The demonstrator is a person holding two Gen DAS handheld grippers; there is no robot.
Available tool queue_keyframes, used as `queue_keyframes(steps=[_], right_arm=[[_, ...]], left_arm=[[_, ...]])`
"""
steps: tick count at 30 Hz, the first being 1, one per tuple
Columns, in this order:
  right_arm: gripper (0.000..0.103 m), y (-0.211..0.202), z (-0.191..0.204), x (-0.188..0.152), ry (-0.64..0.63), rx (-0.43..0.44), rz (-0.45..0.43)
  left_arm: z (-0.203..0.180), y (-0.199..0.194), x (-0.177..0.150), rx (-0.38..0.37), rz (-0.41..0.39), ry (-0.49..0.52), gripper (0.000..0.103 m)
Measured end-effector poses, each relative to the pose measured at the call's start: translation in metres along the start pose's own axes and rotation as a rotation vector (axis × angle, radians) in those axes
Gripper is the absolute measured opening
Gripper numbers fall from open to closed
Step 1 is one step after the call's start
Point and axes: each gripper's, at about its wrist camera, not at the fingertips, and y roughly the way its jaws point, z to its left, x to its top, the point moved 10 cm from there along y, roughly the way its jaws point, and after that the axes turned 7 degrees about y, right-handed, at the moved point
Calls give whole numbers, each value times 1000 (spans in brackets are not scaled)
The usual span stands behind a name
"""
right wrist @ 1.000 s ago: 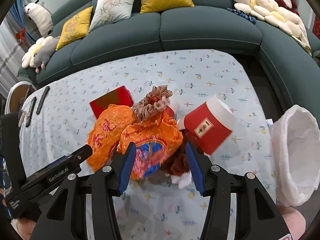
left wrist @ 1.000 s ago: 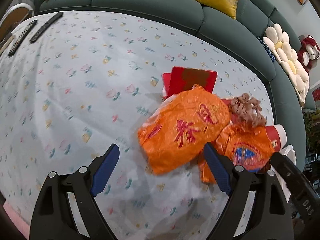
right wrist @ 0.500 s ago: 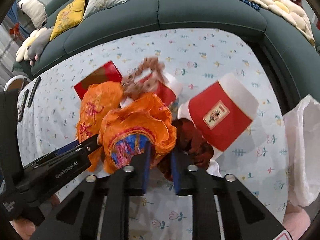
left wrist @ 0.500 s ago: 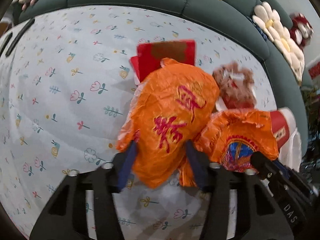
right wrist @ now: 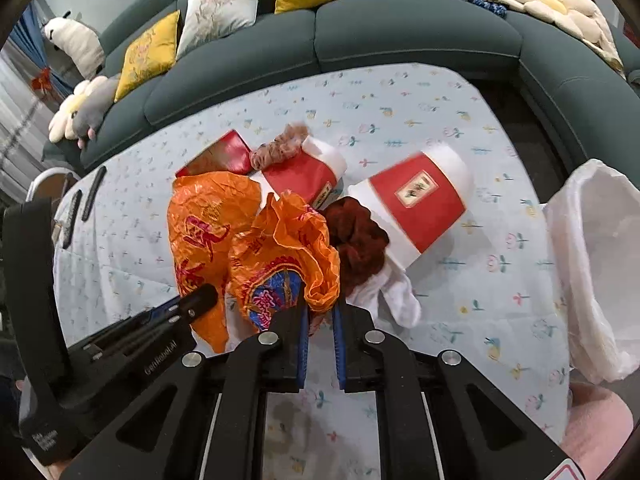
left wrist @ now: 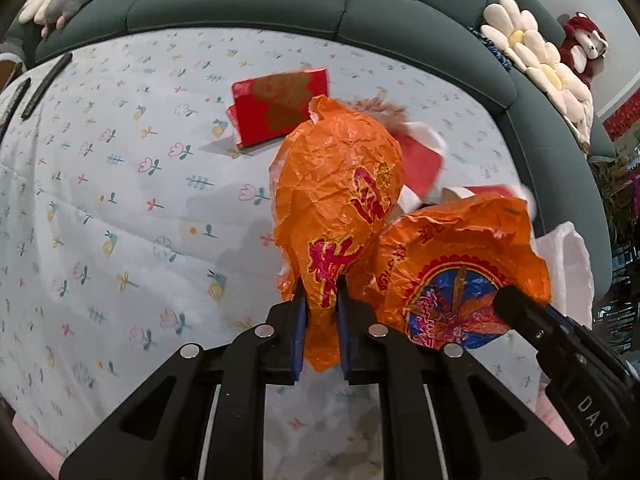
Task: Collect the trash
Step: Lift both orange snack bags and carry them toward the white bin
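Observation:
My left gripper (left wrist: 321, 312) is shut on an orange wrapper with red characters (left wrist: 340, 200) and holds it lifted off the floral tablecloth (left wrist: 120, 200). My right gripper (right wrist: 320, 320) is shut on a second orange wrapper with a blue and red emblem (right wrist: 284, 264), also raised; it shows in the left wrist view (left wrist: 456, 272). The first wrapper shows in the right wrist view (right wrist: 200, 232). Two red and white paper cups (right wrist: 416, 196) (right wrist: 308, 172), a red box (right wrist: 224, 156), a brown scrunchie (right wrist: 356, 236), a tan scrunchie (right wrist: 280, 144) and a white tissue (right wrist: 392, 296) lie on the cloth.
A white plastic bag (right wrist: 592, 260) hangs open at the table's right edge. A dark green sofa (right wrist: 400, 28) with yellow cushions curves round the far side. Two black remotes (left wrist: 40, 84) lie at the far left of the cloth.
Both grippers moved in and closed, left on the character wrapper, right on the emblem wrapper. Both wrappers now hang lifted off the cloth.

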Motion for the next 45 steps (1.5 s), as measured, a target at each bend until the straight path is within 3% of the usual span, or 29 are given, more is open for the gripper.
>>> queue_keyframes(steps=[14,21,35,45], right_arm=[[10,-95,-30,25,42,56,-185],[10,-142,-60,41,69,54,-283],[10,-211,-180,43,237,10,-419],[10,-229,-273,34,350,-80,-457]], left_arm=[[-67,-80,19,6,-147,100,13],[-120,-112,32,-1,-211,180,13],[-235,-130,29,-40,-260,338,13],[-323,-107,10,-90,-226,488,13]])
